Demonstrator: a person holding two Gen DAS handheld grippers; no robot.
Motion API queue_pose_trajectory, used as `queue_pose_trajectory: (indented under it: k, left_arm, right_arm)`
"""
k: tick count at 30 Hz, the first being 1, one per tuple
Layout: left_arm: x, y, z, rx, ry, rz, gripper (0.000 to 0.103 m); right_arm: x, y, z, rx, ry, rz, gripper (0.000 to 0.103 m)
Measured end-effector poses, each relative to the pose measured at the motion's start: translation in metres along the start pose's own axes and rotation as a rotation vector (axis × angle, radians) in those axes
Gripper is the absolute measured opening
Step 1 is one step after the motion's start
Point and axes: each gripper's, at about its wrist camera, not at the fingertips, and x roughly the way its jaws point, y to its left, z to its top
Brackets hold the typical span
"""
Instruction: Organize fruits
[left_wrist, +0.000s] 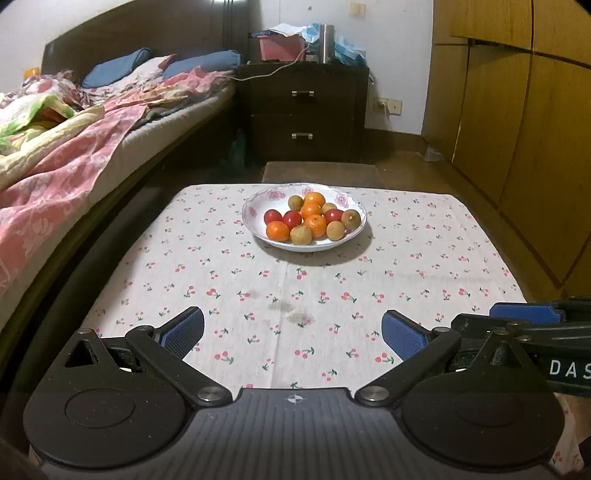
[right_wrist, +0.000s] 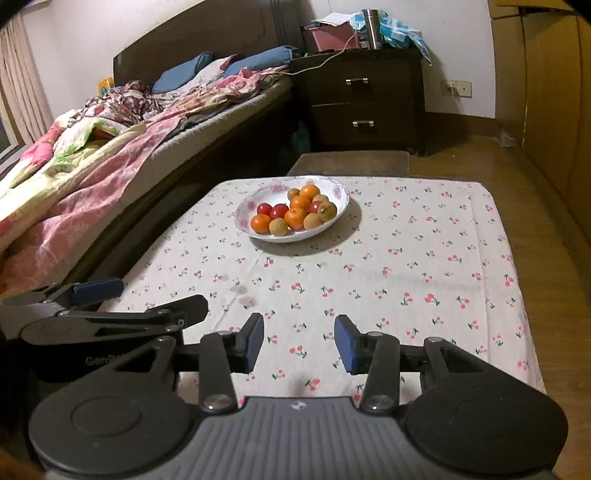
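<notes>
A white floral bowl stands at the far middle of the table and holds several small oranges, red tomatoes and brown longans. It also shows in the right wrist view. My left gripper is wide open and empty over the near edge of the table. My right gripper is open and empty, also at the near edge, to the right of the left one. Both are well short of the bowl.
The table carries a cherry-print cloth. A bed with pink bedding runs along the left. A dark nightstand stands behind the table, wooden wardrobes on the right.
</notes>
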Motion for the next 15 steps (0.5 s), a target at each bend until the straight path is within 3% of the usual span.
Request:
queue_pose_trajectory:
  k: [15]
  left_arm:
    - [-0.0024, 0.0019, -0.0069, -0.015, 0.046, 0.004, 0.103]
  right_arm:
    - [-0.0008, 0.003, -0.0088, -0.003, 0.03, -0.005, 0.055]
